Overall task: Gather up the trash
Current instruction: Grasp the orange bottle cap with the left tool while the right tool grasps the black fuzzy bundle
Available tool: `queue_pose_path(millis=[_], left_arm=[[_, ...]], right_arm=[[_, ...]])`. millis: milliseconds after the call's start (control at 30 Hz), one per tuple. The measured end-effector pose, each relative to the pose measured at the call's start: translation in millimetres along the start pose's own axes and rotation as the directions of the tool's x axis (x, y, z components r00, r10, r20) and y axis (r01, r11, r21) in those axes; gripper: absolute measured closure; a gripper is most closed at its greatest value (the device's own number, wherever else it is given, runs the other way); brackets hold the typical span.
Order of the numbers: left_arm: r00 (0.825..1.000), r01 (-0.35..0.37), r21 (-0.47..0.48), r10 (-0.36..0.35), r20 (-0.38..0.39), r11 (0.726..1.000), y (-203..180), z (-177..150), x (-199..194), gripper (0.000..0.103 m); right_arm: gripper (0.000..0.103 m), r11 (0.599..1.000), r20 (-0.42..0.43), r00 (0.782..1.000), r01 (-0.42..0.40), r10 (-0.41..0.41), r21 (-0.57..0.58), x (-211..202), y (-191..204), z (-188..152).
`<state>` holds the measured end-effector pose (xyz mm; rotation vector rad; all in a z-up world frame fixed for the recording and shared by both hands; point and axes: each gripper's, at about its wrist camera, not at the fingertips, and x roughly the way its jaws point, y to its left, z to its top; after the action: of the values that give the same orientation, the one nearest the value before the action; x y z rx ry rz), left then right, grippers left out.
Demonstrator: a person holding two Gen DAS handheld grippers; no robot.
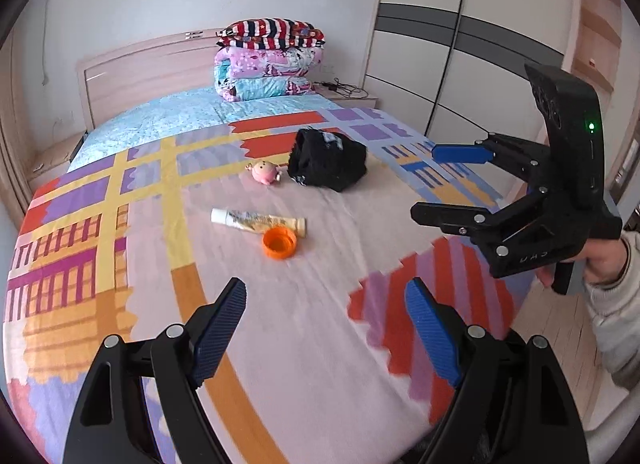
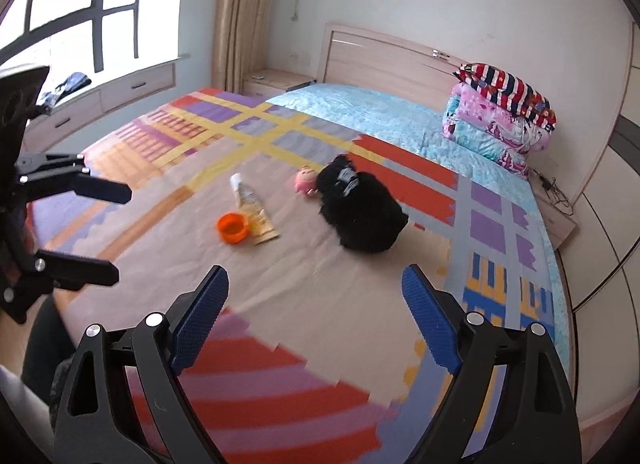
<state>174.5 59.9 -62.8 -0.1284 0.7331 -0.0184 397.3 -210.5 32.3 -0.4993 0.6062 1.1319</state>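
The bed (image 1: 304, 344), under a bright patchwork-print sheet, fills the space ahead of both pairs of jaws and serves as the sorting surface, so everything to be gathered lies in the open on its flat middle. Folded quilts (image 1: 268, 60) are stacked far beyond the jaws at the headboard, seemingly parked there to keep the working area free.

The black bag (image 1: 328, 162) lies slumped on its side, well ahead of the left gripper (image 1: 326, 338) and a little to the right of its line. Its mouth appears to face the small items, which suits it as the place for the rubbish. Just beside the bag's mouth sits a small pink doll (image 1: 265, 173), probably not trash.

Nearer the jaws, a squeezed tube (image 1: 258, 221) lies flat with an orange cap (image 1: 280, 243) touching its crimped end; both are straight ahead of the left gripper and ahead-left of the right gripper (image 2: 316, 318).

Both grippers stand released and wide with nothing between the pads, and the right one's are just finishing their spread. They hover short of the trash, likely readied for a first pick.
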Motion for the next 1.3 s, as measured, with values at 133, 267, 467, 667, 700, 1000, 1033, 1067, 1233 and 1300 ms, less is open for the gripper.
queue_pose_path(millis=[133,267,467,667,700,1000,1033,1067,1233,1300], left_arm=[[1.0,-0.003,-0.026,0.003,-0.025,1.0,12.6,9.1,19.9,0.024],[0.999,-0.006,-0.046,0.004,-0.04,0.999,26.4,15.0,34.4,0.024],[0.998,-0.006,-0.02,0.004,-0.068,1.0,31.5,21.4,53.2,0.024],[0.997,-0.029,0.013,0.03,-0.077,0.999,32.0,27.3,66.7,0.024],[0.996,-0.029,0.013,0.03,-0.084,0.999,32.6,27.7,69.8,0.024],[0.992,-0.048,0.006,0.049,-0.12,0.999,37.6,25.9,84.2,0.05],[0.991,-0.049,0.009,0.049,-0.126,0.999,37.3,25.5,85.8,0.056],[0.99,-0.053,0.014,0.055,-0.133,0.998,36.4,25.0,88.1,0.064],[0.986,-0.073,0.069,0.082,-0.143,0.995,26.1,21.0,91.2,0.072],[0.987,-0.068,0.07,0.078,-0.141,0.995,24.8,20.9,90.5,0.074]], right_arm=[[0.014,0.999,-0.009,1.0,-0.021,0.021,0.045,20.4,-15.8,10.1],[0.014,0.997,-0.021,0.999,-0.034,0.035,0.066,39.4,-28.6,19.1],[0.014,0.994,-0.047,0.997,-0.056,0.06,0.091,66.5,-43.5,26.5],[0.014,0.99,-0.054,0.996,-0.069,0.077,0.123,87.5,-57.7,30.8],[0.014,0.99,-0.056,0.995,-0.071,0.079,0.124,90.7,-58.8,31.4],[0.015,0.985,-0.063,0.993,-0.092,0.102,0.146,109.5,-68.5,36.1],[0.015,0.987,-0.064,0.993,-0.089,0.098,0.136,110.6,-66.7,36.0],[0.024,0.988,-0.066,0.993,-0.087,0.096,0.126,111.8,-64.8,35.6],[0.048,0.987,-0.092,0.991,-0.089,0.102,0.133,119.4,-61.5,29.6],[0.057,0.986,-0.085,0.992,-0.083,0.096,0.144,117.5,-62.3,28.6]])
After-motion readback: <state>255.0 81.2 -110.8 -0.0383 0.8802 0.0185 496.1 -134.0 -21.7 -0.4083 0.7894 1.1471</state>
